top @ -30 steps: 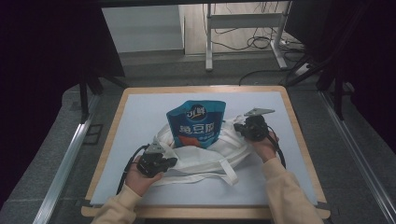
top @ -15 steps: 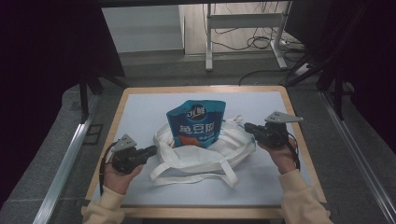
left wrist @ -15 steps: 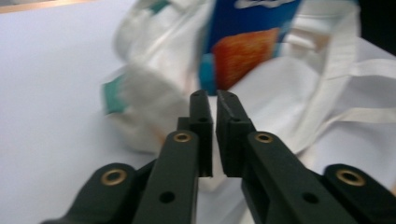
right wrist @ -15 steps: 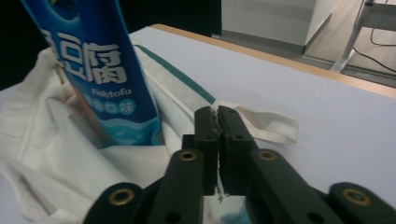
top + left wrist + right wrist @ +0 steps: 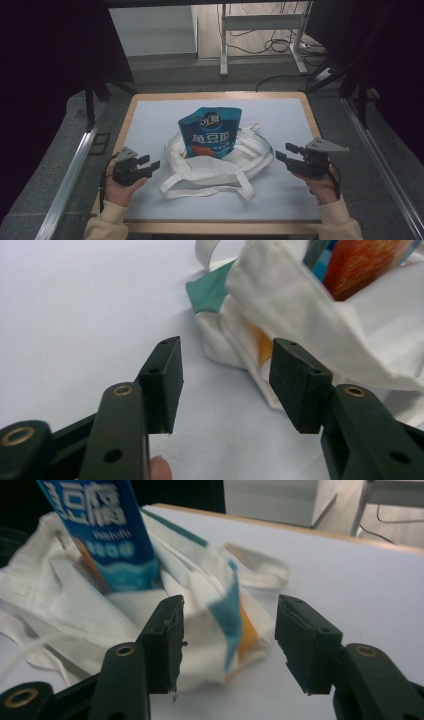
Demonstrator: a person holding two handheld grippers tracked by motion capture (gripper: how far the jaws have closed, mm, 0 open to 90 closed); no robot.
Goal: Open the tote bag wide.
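A blue snack pouch [image 5: 212, 131] stands upright in the mouth of a white cloth tote bag [image 5: 220, 162] that lies crumpled near the middle of the counter [image 5: 150, 115], its long handles [image 5: 205, 185] trailing toward the person's edge. In the right gripper view the pouch [image 5: 107, 535] rises out of the bag's folds [image 5: 75, 615], white lettering on its blue face, while a teal and orange print shows on the bag's side. The left gripper view catches an orange-red patch of the pouch [image 5: 362, 265] peeking over the bag's rim [image 5: 320, 315].

The left tongs [image 5: 150, 162] sit just off the bag's left side, jaws apart and having just been opening, with nothing between them; the bare counter shows through the gap [image 5: 225, 390]. The right tongs [image 5: 286, 152] hover just beside the bag's right edge, jaws likewise apart and just opened, clear of the cloth. Each is held in one of the person's hands, cream sleeves [image 5: 107, 225] entering from the near edge of the counter. Beyond the counter, a metal frame [image 5: 260, 35] stands on the floor among loose cables.
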